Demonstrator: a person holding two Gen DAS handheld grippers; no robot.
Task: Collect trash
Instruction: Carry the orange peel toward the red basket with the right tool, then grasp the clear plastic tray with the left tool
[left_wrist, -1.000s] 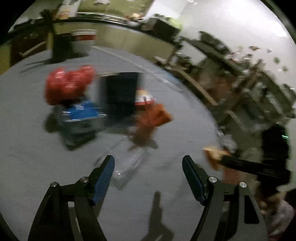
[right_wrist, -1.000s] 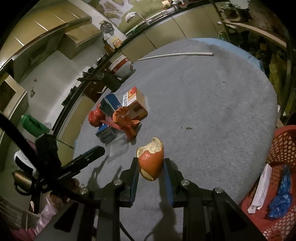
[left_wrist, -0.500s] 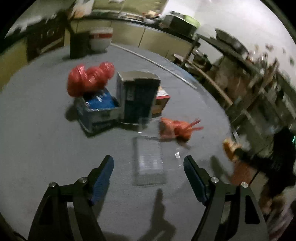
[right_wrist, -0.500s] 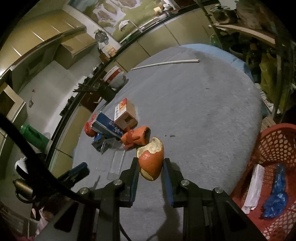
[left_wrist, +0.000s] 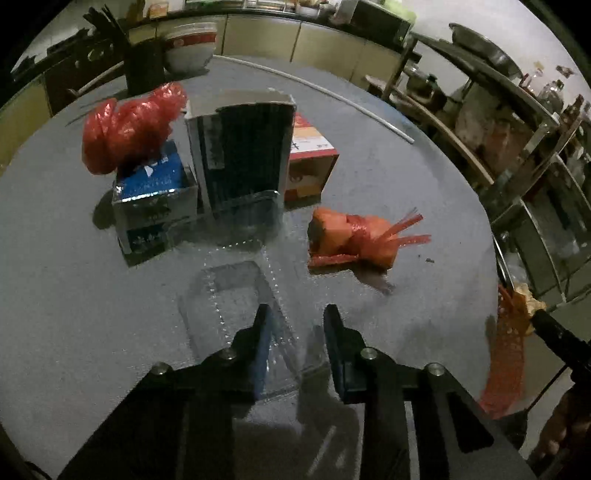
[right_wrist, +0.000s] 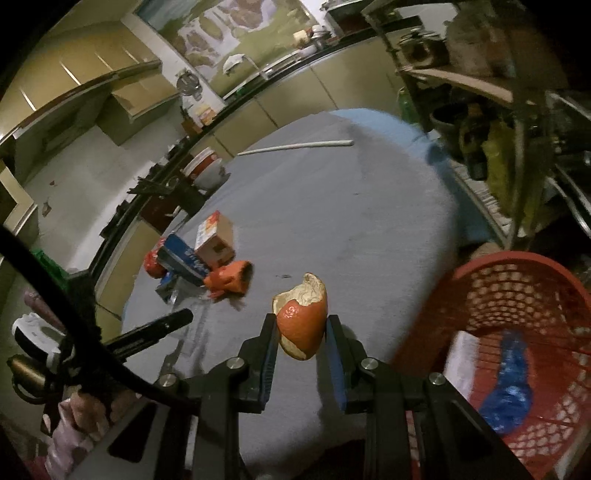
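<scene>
The left gripper is closing on the clear plastic tray lying flat on the table — flimsy edge, likely to slip. The right gripper pinches an orange peel beside the red basket — released early, it misses.

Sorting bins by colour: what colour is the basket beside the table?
Red basket, clearest in the right wrist view.

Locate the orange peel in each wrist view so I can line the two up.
Left wrist: orange peel at the far right edge, only a pale scrap showing at the tip of the right gripper.
Right wrist: orange peel low centre, pinched in the right gripper, above the grey table.
Shared landmark: the orange mesh bundle lying by the boxes.
</scene>
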